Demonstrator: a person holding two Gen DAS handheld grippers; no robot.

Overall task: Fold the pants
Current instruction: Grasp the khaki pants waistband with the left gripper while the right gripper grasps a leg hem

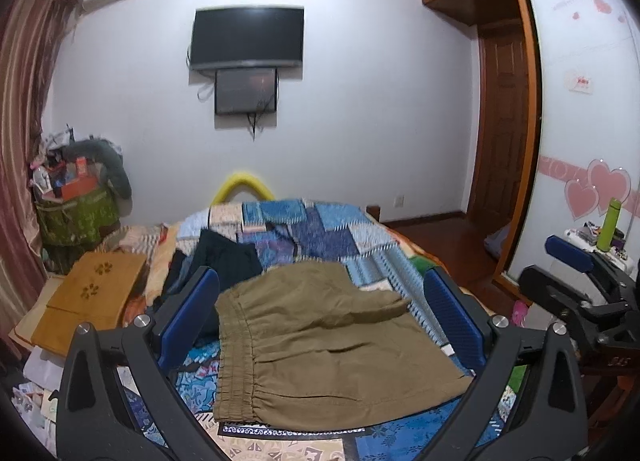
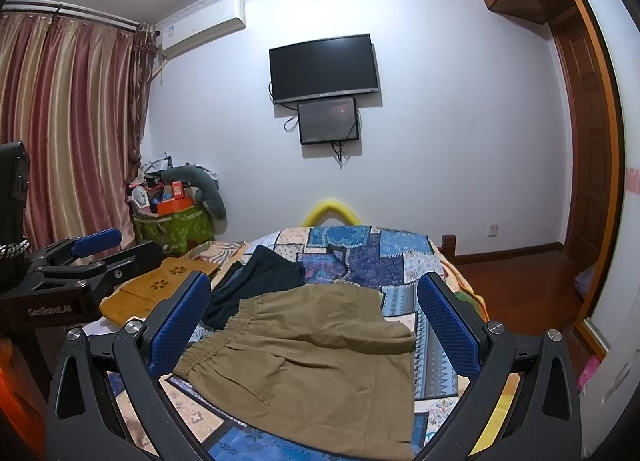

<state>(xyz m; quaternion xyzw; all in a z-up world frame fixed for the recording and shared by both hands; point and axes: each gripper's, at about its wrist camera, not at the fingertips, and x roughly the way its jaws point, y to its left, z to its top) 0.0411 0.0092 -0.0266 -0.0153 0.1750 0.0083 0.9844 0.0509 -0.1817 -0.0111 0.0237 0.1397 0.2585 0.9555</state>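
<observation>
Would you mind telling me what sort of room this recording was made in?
Most likely a home bedroom: a bed with a patchwork cover, a television on the wall facing it, and a wardrobe with a sliding door. Khaki pants lie on the bed.

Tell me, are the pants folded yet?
Partly. The brown pants already lie in a short bundle on the patchwork blanket. Nothing is in hand: left tool and right tool hover open. Maybe one more fold is left.

Open quilt (image 2: 404,261) right of the khaki pants (image 2: 320,357) — dark garment (image 2: 260,277), wooden tray (image 2: 160,285) crowding left.
</observation>
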